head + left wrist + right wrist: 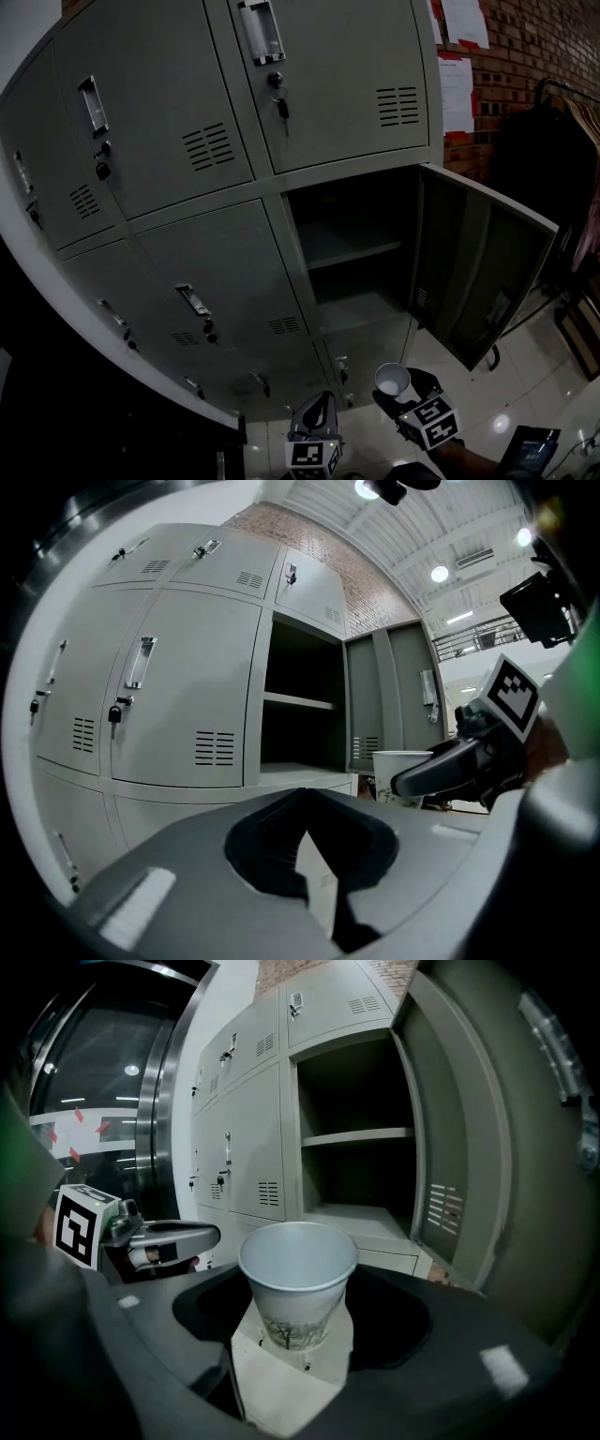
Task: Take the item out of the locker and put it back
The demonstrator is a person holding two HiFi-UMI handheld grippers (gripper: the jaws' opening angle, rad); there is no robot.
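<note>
the white paper cup (298, 1283) with a faint tree print is outside the grey metal locker (216, 272), upright in the right gripper (295, 1340). the fingers are closed on its lower body, near the base. in the head view it hangs in front of and below the open compartment (361, 309), apart from it. the compartment's door (478, 272) is swung wide to the right, and nothing shows on its inner shelf (352, 251) or its floor.

the left gripper (319, 878) is level beside the right one. its fingers look drawn together with nothing between them.

the cup looks empty inside, so it should be very light. its thin wall is likely to dent or fold under a firm squeeze, and the smooth tapered side could slip upward out of a hard pinch. the low hold looks sensible, since the base stiffens the wall there. light pressure should be enough. kept upright, it should set down flat on the compartment floor. being so light, it could tip at a nudge on release.
</note>
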